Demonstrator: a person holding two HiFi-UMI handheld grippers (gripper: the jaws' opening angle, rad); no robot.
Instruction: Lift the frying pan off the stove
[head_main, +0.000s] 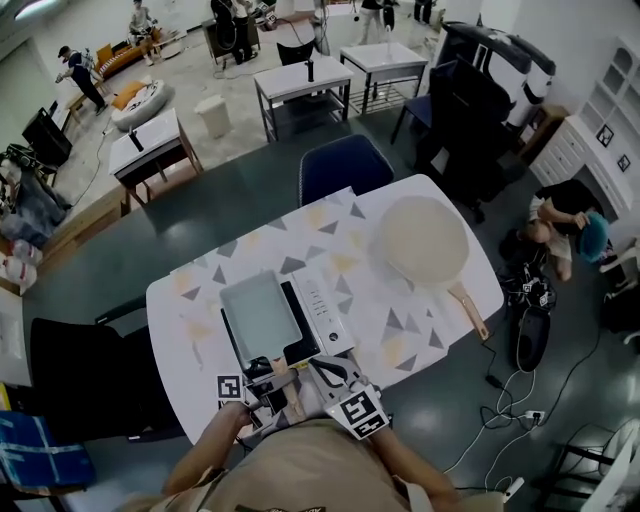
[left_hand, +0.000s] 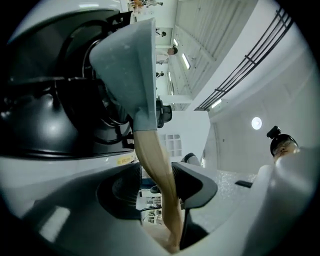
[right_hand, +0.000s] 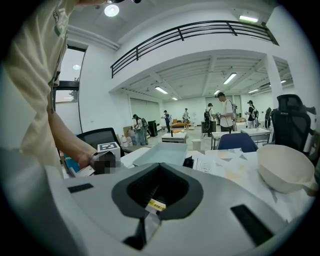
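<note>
The cream frying pan (head_main: 424, 240) with a wooden handle (head_main: 470, 311) rests on the patterned cloth at the table's right side, apart from the stove (head_main: 262, 314). The stove's grey top is bare. In the right gripper view the pan (right_hand: 283, 172) lies at the right and the stove (right_hand: 163, 153) ahead. Both grippers hang close to my body at the table's near edge, far from the pan. My left gripper (head_main: 262, 378) (left_hand: 162, 186) is rolled on its side and open; a tan strip shows through the gap. My right gripper (head_main: 336, 374) (right_hand: 157, 189) is shut on nothing.
A blue chair (head_main: 344, 166) stands at the table's far side and a black chair (head_main: 84, 376) at its left. A person crouches on the floor at the right (head_main: 560, 224) beside cables (head_main: 510, 402). More tables and people fill the room behind.
</note>
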